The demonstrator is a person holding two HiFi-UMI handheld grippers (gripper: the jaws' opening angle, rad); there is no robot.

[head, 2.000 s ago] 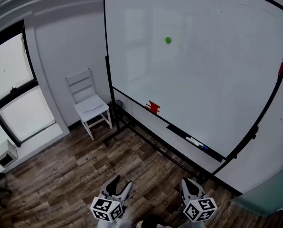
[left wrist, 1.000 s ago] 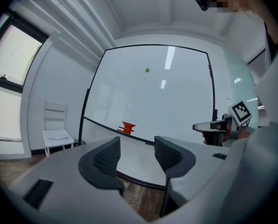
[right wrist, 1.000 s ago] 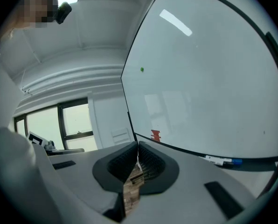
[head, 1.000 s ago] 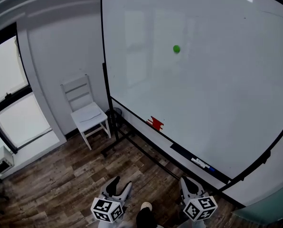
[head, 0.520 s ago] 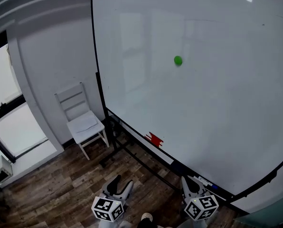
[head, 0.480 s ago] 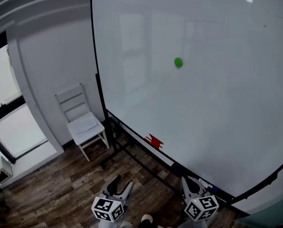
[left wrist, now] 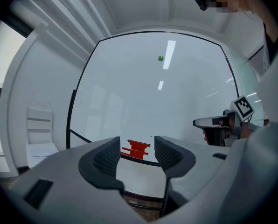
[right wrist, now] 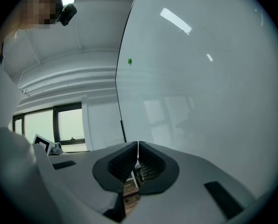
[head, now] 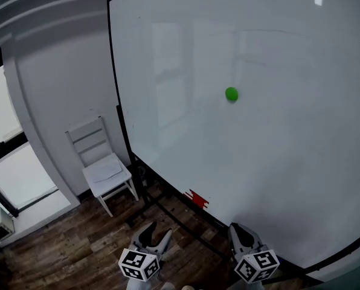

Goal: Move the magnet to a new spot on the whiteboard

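Approach phase: small round green magnet sits mid-board, well above both grippers.
Big black-framed whiteboard dead ahead. Left gripper jaws spread, nothing btwn; right gripper jaws pressed together, empty. Risks imo: right arrives w/o opening and knocks magnet off; shallow pinch slips, magnet drops to wood floor; hard push rocks board.

Left hand-held gripper parted, right closed

Small round green magnet stuck flat on big white whiteboard, mid-board, high above and ahead of right gripper, well apart, untouched.
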